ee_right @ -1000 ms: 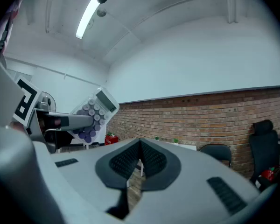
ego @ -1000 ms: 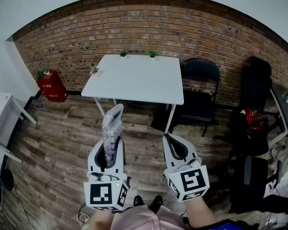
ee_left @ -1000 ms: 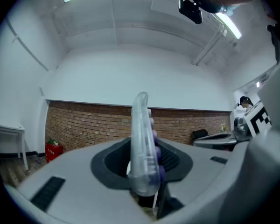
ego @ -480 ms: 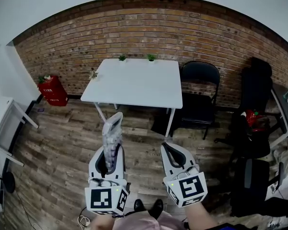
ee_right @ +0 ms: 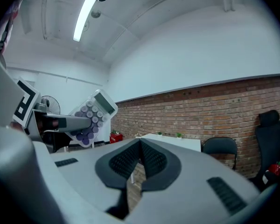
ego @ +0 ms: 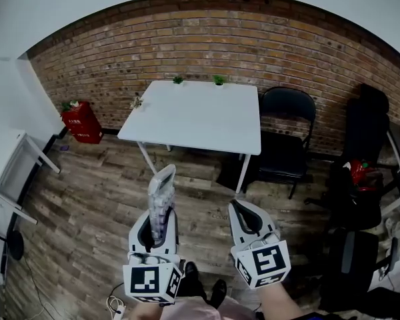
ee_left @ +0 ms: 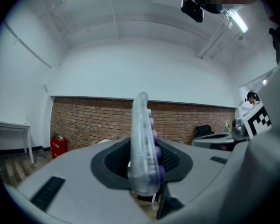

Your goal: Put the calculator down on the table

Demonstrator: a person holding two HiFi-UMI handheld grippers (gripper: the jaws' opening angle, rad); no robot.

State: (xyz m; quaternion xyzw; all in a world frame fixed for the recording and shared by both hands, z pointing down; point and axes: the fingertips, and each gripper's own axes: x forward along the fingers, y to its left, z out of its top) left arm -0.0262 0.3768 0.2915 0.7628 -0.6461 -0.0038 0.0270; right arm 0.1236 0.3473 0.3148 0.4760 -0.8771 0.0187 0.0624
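A pale translucent calculator (ego: pixel 160 195) with purple keys stands on edge in my left gripper (ego: pixel 155 227), whose jaws are shut on its lower end. In the left gripper view the calculator (ee_left: pixel 143 143) rises edge-on between the pads. In the right gripper view the calculator (ee_right: pixel 93 115) shows its keys and display at the left. My right gripper (ego: pixel 245 215) is shut and holds nothing; its pads (ee_right: pixel 141 160) meet. The white table (ego: pixel 197 115) stands ahead by the brick wall, well beyond both grippers.
Two small plants (ego: pixel 179 80) and a sprig sit at the table's far edge and left corner. A black chair (ego: pixel 287 129) stands right of the table, a red box (ego: pixel 81 122) to its left. Dark bags (ego: pixel 360 179) crowd the right side. Wooden floor lies below.
The table and wall have shifted slightly right and down in the head view. Both grippers sit a little lower in the picture, the calculator still in the left one.
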